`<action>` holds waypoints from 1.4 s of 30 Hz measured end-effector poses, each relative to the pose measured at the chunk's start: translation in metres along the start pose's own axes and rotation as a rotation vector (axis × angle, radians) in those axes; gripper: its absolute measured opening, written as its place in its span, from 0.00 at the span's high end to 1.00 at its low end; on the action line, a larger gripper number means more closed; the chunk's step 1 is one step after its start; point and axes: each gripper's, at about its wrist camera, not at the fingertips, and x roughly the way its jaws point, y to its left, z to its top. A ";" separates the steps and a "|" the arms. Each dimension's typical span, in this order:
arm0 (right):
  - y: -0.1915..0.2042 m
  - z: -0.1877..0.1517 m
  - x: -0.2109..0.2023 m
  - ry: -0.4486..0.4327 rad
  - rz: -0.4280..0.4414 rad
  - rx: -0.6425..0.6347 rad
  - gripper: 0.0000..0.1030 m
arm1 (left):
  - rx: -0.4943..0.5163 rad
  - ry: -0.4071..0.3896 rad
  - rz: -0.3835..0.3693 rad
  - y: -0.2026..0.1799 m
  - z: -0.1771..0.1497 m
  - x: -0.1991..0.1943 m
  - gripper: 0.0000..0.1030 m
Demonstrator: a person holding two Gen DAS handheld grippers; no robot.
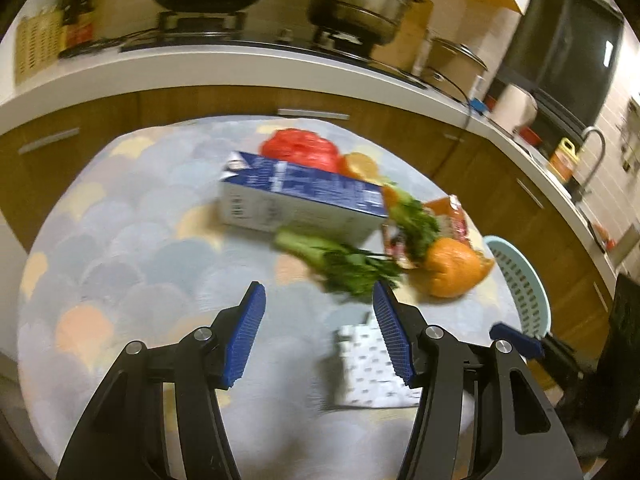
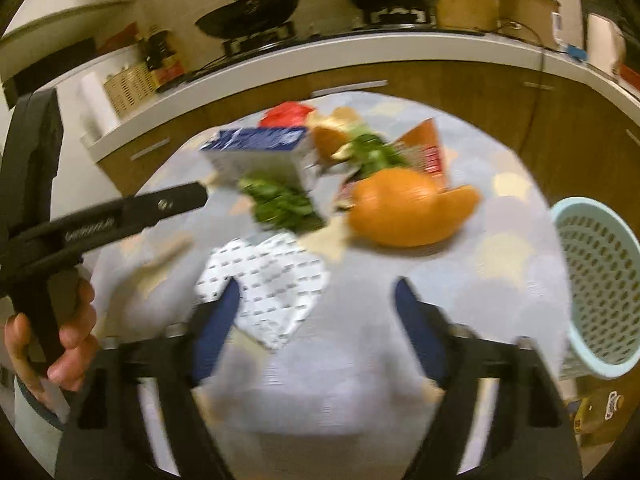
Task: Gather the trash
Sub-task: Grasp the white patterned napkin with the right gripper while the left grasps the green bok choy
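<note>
On the round table with a pastel scale-pattern cloth [image 1: 120, 260] lies a pile of trash: a blue and white carton [image 1: 300, 200] on its side, a red bag [image 1: 300, 148], leafy greens [image 1: 348, 264], orange peel [image 1: 452, 268], a snack wrapper [image 1: 448, 216] and a white patterned paper [image 1: 368, 368]. My left gripper [image 1: 319, 288] hovers open in front of the greens, empty. My right gripper [image 2: 316, 286] stands open above the white paper [image 2: 268, 280], whose edge lies by the left finger. The orange peel [image 2: 400, 208] and greens [image 2: 280, 200] lie just beyond.
A pale blue perforated basket [image 2: 600, 280] stands at the table's right edge, also the basket [image 1: 520, 280] in the left view. A hand [image 2: 60, 340] holds the left tool at the left. Wooden cabinets [image 1: 400, 120] and a counter with pans run behind the table.
</note>
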 end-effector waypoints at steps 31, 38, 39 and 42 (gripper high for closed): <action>0.027 -0.009 0.045 0.065 -0.102 -0.062 0.81 | -0.054 0.023 -0.032 0.017 -0.005 0.018 0.47; 0.002 -0.011 0.022 0.008 -0.114 -0.019 0.83 | -0.017 0.050 -0.059 -0.005 0.003 0.031 0.41; -0.003 -0.011 0.018 -0.009 -0.112 -0.012 0.83 | -0.014 0.054 -0.051 -0.010 0.004 0.035 0.32; -0.016 -0.011 0.012 -0.030 -0.126 0.010 0.83 | -0.024 0.063 -0.031 -0.023 0.006 0.050 0.25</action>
